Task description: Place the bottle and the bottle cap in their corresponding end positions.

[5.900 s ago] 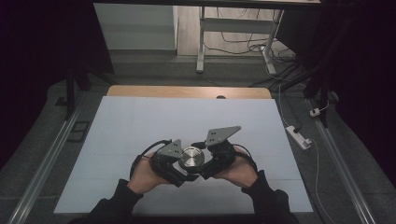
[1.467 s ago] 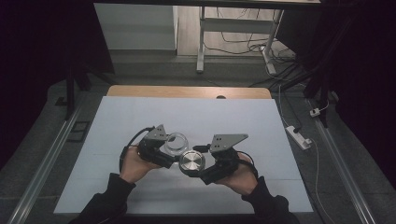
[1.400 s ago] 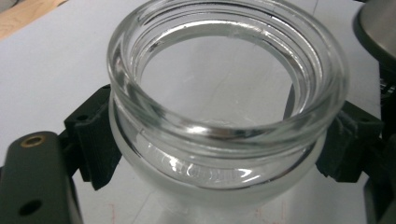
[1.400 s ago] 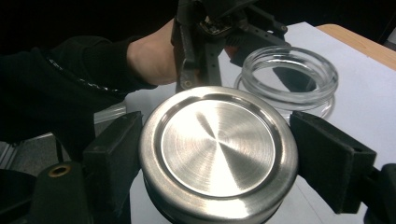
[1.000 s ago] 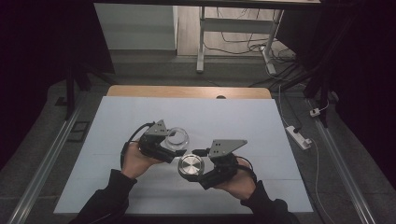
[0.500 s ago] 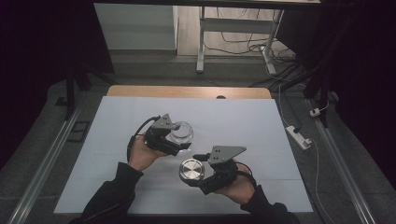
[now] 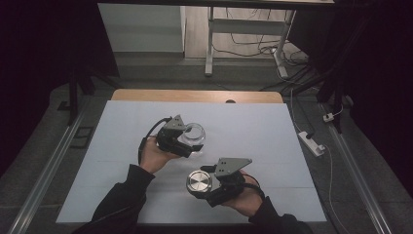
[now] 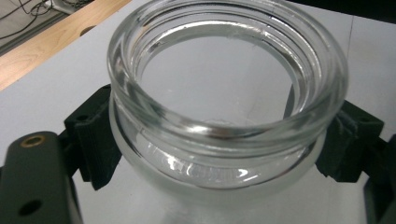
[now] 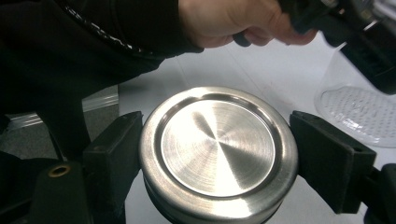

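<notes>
Your left claw (image 7: 187, 142) gripped the open glass jar (image 7: 193, 137) above the desk (image 7: 272, 136); your right claw (image 7: 207, 187) clamped its metal lid (image 7: 199, 182), well apart. Smooth glass could have slipped if you tilted it.

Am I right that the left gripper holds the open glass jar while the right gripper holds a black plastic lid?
Not quite: the lid in the right gripper is brushed metal, as the right gripper view shows. The left gripper does hold the open glass jar.
</notes>
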